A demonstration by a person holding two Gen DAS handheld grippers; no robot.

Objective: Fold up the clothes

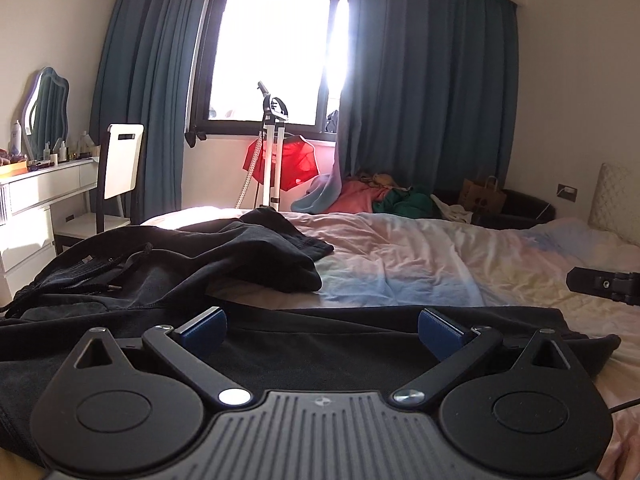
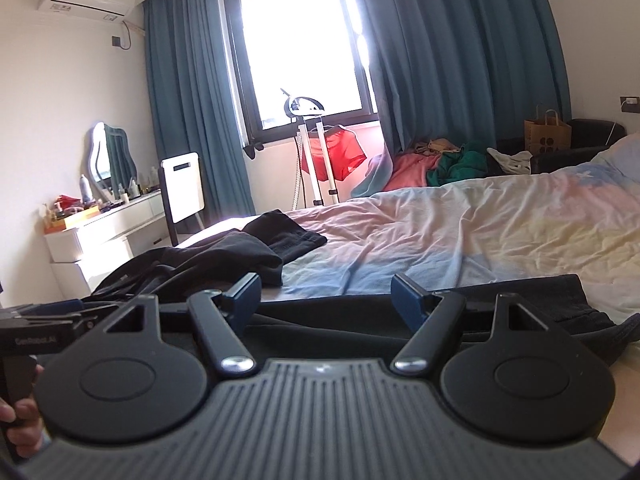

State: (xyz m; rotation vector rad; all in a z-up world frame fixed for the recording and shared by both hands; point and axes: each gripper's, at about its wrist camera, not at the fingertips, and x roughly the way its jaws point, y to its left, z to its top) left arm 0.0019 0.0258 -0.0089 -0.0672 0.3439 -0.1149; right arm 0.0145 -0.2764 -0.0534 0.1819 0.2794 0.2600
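Black drawstring trousers lie crumpled on the pastel bed sheet. One flat black part of them stretches across the front, under both grippers. My left gripper hovers just above that flat part, open wide, its blue pads well apart with nothing pinched. My right gripper is also open over the same black cloth, with nothing between its pads. In the left wrist view the right gripper's tip shows at the right edge. The right wrist view catches the left gripper at the left edge, held by a hand.
A white dressing table with a mirror and a white chair stand left of the bed. Past the bed are a garment steamer stand with red cloth, a pile of clothes, a paper bag and blue curtains.
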